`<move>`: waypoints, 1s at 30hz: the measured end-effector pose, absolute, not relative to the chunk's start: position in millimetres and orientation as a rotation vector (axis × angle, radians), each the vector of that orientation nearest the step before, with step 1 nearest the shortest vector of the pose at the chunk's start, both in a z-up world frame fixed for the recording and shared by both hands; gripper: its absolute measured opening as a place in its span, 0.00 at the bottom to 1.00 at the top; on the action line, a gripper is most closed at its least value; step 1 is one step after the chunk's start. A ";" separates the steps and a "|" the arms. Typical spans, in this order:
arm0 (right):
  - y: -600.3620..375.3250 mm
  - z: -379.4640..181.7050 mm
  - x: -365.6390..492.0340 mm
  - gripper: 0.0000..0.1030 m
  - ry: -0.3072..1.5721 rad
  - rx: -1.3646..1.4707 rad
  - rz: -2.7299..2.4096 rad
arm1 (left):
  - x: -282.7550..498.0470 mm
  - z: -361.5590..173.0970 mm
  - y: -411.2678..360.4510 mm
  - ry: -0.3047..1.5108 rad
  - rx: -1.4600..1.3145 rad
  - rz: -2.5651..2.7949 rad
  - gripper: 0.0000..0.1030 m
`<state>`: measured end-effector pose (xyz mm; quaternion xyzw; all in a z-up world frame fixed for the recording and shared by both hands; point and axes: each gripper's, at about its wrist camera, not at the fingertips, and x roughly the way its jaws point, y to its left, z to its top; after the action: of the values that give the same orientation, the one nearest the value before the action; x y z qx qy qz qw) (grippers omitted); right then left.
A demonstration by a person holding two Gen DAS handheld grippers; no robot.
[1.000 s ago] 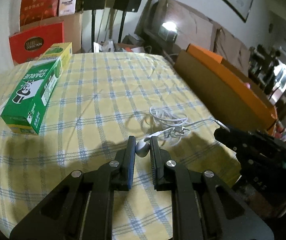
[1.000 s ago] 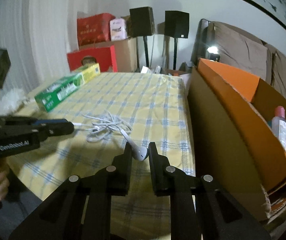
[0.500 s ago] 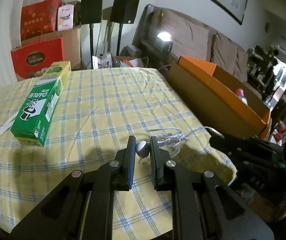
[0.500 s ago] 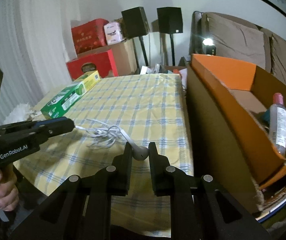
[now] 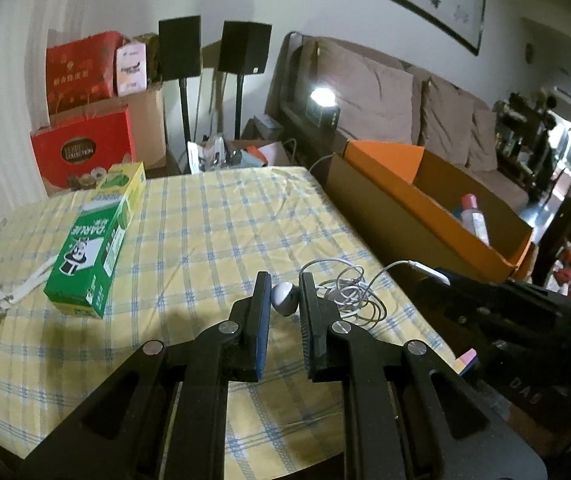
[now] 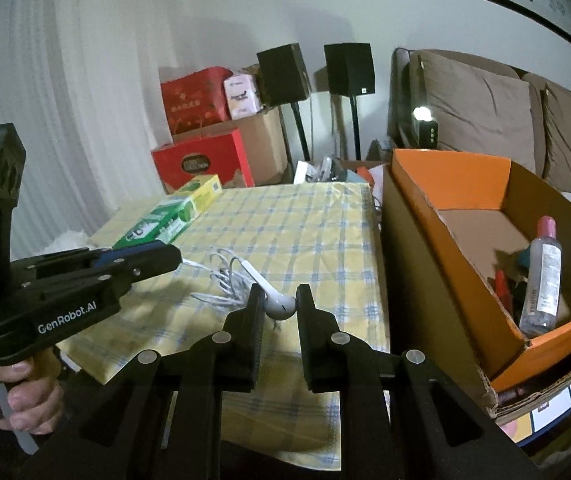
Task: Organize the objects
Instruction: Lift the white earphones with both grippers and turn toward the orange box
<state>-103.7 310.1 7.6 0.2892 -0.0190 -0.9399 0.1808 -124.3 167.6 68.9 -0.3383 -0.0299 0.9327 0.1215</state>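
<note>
Both grippers are raised higher than before: one earbud (image 5: 284, 299) is pinched by the left gripper (image 5: 284, 300), one second earbud (image 6: 279, 306) by the right gripper (image 6: 279, 304).

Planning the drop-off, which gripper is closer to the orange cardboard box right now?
Right. The right gripper is beside the orange cardboard box's near wall; the left gripper is farther out over the checked table.

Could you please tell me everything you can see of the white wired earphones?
The white wired earphones look like glossy plastic buds on a thin white cable. The left tool is shut on one bud, the right tool on the other bud, whose stem slants up to the left. Between them the cable hangs in a loose tangle of loops over the yellow checked tablecloth; whether any loop rests on it I cannot tell. The plug end is not discernible.
</note>
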 end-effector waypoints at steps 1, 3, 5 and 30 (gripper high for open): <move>310.8 9.9 -102.9 0.14 -0.061 0.811 -2.658 | -123.7 71.4 168.5 -0.084 -0.979 2.729 0.12; 311.1 12.5 -102.1 0.14 -0.070 0.806 -2.654 | -121.8 74.3 169.4 -0.077 -0.967 2.742 0.12; 310.7 14.9 -101.2 0.14 -0.073 0.803 -2.651 | -120.4 76.9 168.6 -0.079 -0.961 2.752 0.12; 318.3 51.9 -85.3 0.14 -0.033 0.662 -2.688 | -99.2 115.6 174.6 -0.071 -0.814 2.799 0.12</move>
<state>-85.3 318.3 51.9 0.2350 -0.0116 -0.9541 0.1853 -99.2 174.6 115.6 -0.2775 -0.0243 0.9538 0.1125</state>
